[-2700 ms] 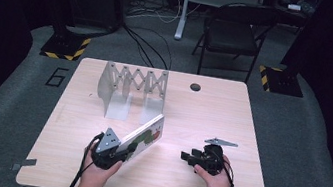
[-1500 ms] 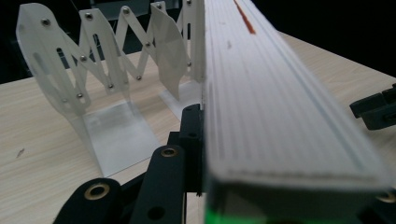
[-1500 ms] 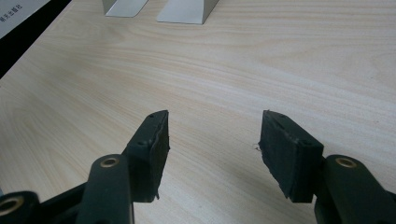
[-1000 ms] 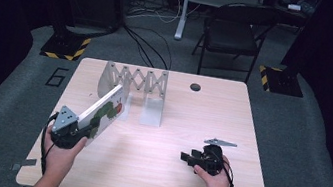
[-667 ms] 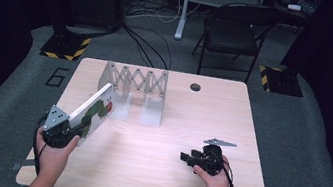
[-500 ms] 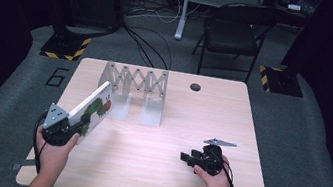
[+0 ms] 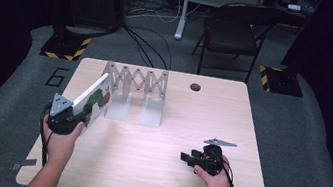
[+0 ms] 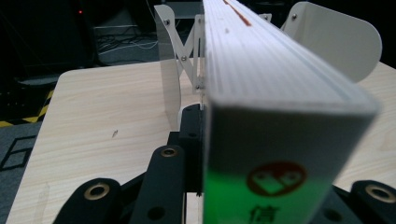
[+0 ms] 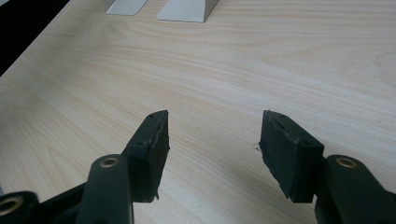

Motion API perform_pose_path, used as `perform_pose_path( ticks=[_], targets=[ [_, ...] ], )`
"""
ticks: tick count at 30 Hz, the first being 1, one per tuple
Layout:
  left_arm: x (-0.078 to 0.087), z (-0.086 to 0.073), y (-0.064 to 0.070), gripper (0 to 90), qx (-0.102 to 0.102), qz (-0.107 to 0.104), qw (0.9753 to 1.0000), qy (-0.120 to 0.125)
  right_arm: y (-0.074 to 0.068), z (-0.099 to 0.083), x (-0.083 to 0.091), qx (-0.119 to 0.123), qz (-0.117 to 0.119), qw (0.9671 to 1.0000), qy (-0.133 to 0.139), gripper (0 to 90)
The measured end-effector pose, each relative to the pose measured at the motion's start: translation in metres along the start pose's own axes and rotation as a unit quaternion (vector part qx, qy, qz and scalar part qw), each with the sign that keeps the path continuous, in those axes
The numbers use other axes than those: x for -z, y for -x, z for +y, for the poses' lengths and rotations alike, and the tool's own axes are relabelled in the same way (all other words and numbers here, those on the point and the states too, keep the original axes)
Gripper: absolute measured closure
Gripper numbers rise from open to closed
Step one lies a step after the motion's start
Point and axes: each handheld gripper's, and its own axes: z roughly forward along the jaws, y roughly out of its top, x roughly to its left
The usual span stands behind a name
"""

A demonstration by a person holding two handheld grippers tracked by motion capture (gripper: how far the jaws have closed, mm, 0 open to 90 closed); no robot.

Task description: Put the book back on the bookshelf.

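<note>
Now that the left tool [image 7: 65,117], clamped on the thick white book [image 7: 93,99], has swung it left of the white accordion rack [image 7: 136,84], insertion looks imminent; right tool [image 7: 193,159] rests open.

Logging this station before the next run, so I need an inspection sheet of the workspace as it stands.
Surface: wooden table, round hole near far edge.
Job's things: book held tilted; accordion book rack standing beyond it.
Clutter: nothing seen.
Grippers: left gripper shut on the book; right gripper open, jaws holding nothing, low over the table.
Cables: loose cables on the floor behind.
Surroundings: folding chair, striped bases.
</note>
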Motion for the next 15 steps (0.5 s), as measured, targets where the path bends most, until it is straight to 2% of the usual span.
perform_pose_path(
  ticks=[9, 10, 15],
  targets=[
    [-0.017, 0.009, 0.004, 75.8, 0.004, 0.013, 0.9999, 0.002, 0.001, 0.000, 0.001, -0.003, 0.000, 1.0000, -0.002, 42.0],
    [-0.019, 0.009, 0.005, 75.8, 0.006, 0.012, 0.9999, 0.002, 0.002, 0.000, 0.001, 0.003, 0.000, 1.0000, -0.001, 42.0],
    [-0.031, 0.010, 0.007, 75.7, 0.000, 0.021, 0.9998, 0.001, 0.002, 0.000, 0.000, 0.002, 0.000, 1.0000, -0.002, 42.0]
  ],
)
